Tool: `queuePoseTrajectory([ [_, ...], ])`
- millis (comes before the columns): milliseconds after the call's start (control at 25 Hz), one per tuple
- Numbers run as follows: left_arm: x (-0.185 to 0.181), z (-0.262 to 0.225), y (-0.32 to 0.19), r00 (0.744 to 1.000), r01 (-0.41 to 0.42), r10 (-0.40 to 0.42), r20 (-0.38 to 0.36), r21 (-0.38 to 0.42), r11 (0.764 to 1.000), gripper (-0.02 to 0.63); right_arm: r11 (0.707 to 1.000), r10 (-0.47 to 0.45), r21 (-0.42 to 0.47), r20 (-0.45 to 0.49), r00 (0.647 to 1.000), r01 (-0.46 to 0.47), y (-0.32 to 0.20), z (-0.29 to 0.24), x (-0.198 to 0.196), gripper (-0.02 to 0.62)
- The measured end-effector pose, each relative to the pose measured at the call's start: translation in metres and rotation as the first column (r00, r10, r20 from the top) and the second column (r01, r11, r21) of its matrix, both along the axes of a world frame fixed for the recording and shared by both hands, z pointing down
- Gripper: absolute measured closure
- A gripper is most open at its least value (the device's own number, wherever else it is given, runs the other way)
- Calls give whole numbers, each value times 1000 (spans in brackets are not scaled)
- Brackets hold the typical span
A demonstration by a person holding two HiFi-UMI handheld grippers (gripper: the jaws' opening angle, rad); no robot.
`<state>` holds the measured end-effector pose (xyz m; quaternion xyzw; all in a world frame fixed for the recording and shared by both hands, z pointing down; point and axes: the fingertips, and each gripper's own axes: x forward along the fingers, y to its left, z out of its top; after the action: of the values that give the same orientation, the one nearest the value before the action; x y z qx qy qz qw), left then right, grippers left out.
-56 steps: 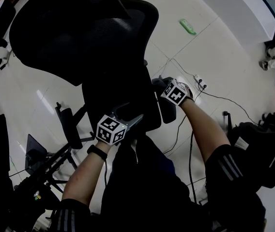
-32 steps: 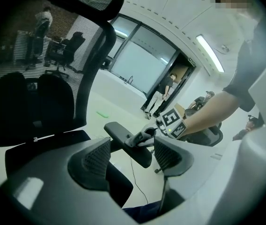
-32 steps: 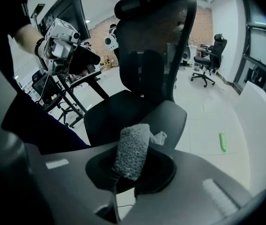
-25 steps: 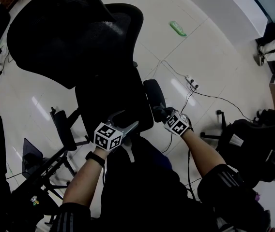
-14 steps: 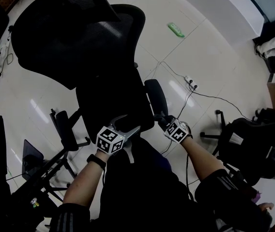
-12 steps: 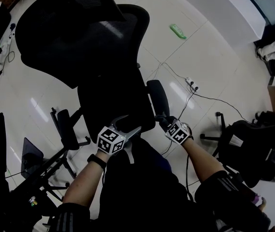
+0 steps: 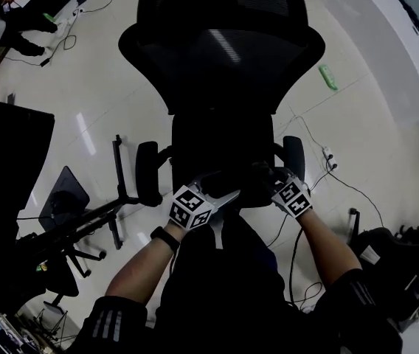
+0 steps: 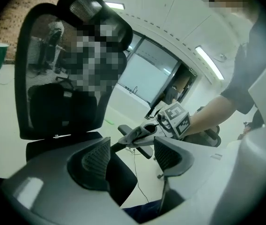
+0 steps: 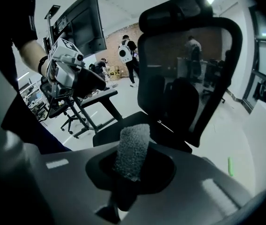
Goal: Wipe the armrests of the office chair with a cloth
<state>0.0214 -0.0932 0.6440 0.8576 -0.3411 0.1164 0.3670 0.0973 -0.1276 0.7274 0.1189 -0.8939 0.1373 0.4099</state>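
The chair (image 7: 220,72) stands straight ahead of both grippers, its right armrest (image 7: 293,153) just beyond my right gripper (image 7: 291,196) and its left armrest (image 7: 146,172) outward of my left gripper (image 7: 195,206). The right one pinches the cloth (image 9: 132,149); the left is spread and empty. I judge a wiping stroke comes next: press the cloth onto the right armrest and draw it along.

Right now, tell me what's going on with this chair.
A person faces a black office chair, a gripper in each hand. The right gripper is shut on a grey cloth that seems to rest on one armrest. The left gripper is open and empty near the front of the seat.
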Motion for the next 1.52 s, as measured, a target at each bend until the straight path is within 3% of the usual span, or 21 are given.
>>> queuePoseTrajectory([
  [240, -82, -10, 5, 990, 140, -141, 22, 38, 989, 290, 987, -157, 42, 42, 987, 155, -7, -19, -102, 561],
  [520, -174, -10, 22, 957, 284, -286, 42, 46, 958, 290, 955, -294, 65, 54, 954, 290, -4, -29, -211, 561],
  [800, -248, -1, 50, 924, 378, -379, 50, 34, 925, 291, 929, -369, 43, 52, 928, 367, 13, -18, -318, 561],
  [960, -276, 5, 62, 910, 412, -412, 53, 20, 911, 291, 898, -440, 38, 20, 898, 439, 26, -7, -366, 561],
  [1200, -307, 16, 82, 898, 437, -437, 51, -4, 899, 291, 882, -467, 37, -45, 883, 469, 34, 19, -417, 561],
  [1520, -319, 28, 99, 893, 449, -448, 41, -22, 893, 290, 902, -431, 10, -66, 900, 433, 45, 38, -429, 561],
])
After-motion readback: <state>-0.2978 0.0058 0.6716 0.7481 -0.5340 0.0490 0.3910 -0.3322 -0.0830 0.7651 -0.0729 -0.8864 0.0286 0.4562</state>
